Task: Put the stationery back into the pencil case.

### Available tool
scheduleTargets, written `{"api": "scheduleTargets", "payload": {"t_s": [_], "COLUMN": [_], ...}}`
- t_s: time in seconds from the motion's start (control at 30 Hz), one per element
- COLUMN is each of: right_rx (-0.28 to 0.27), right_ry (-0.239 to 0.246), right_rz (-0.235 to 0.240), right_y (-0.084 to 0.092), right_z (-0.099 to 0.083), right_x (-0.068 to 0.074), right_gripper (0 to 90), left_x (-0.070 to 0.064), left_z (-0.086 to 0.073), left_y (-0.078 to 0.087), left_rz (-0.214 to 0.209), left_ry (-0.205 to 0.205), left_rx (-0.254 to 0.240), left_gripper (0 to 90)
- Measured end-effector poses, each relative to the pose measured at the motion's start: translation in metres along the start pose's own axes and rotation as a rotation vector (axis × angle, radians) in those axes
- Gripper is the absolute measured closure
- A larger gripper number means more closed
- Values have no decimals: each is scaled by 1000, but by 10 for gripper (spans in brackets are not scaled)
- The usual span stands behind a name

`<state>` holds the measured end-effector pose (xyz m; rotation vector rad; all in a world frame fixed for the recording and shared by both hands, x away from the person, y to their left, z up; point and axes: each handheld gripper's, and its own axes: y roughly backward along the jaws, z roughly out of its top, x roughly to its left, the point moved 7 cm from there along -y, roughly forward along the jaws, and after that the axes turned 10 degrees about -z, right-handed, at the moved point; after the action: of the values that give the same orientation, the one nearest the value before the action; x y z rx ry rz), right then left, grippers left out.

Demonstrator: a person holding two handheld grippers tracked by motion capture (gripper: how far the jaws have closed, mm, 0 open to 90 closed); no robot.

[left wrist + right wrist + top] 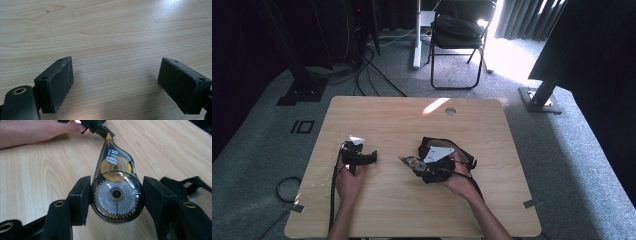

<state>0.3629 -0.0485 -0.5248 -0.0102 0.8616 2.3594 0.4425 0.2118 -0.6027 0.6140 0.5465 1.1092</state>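
The right gripper (116, 195) is clamping a tape dispenser (115, 192) between its pads, the pads pressing on the wide round end while the yellow tip is pointing away toward the other hand. The dispenser is a clear, dark-tinted teardrop case, and it is holding a toothed white reel with a smaller yellow reel above it. In the high view the right gripper (409, 161) is sitting a little right of the table's middle, nearer the front edge than the back, with the dispenser (411, 161) jutting out to the left and a black strap bunching around the right hand (459, 175).

The left gripper (115, 82) is hanging with its jaws wide and nothing between them, just bare wood below. In the high view the left gripper (371, 157) is resting near the table's left edge, well apart from the right one, with its cable trailing off the front edge.

The table (412, 215) is pale wood grain with rounded corners and a small round hole near the back edge. It is standing on grey carpet. Beyond the back edge a folding chair (459, 45) is carrying a dark bag (457, 27), cables are running across the floor, and sunlight is falling by the curtains.
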Motion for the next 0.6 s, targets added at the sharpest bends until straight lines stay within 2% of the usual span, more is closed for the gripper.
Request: {"api": "scheduleTargets", "payload": {"t_s": [0.6], "right_rx": [-24], "right_ry": [-24], "right_rz": [-69], "right_y": [22], "right_z": [2], "right_x": [-30], "right_gripper": [417], "left_x": [0], "left_z": [0], "left_y": [0], "left_rz": [0], "left_ry": [0], "left_rx": [0], "left_gripper": [134]}}
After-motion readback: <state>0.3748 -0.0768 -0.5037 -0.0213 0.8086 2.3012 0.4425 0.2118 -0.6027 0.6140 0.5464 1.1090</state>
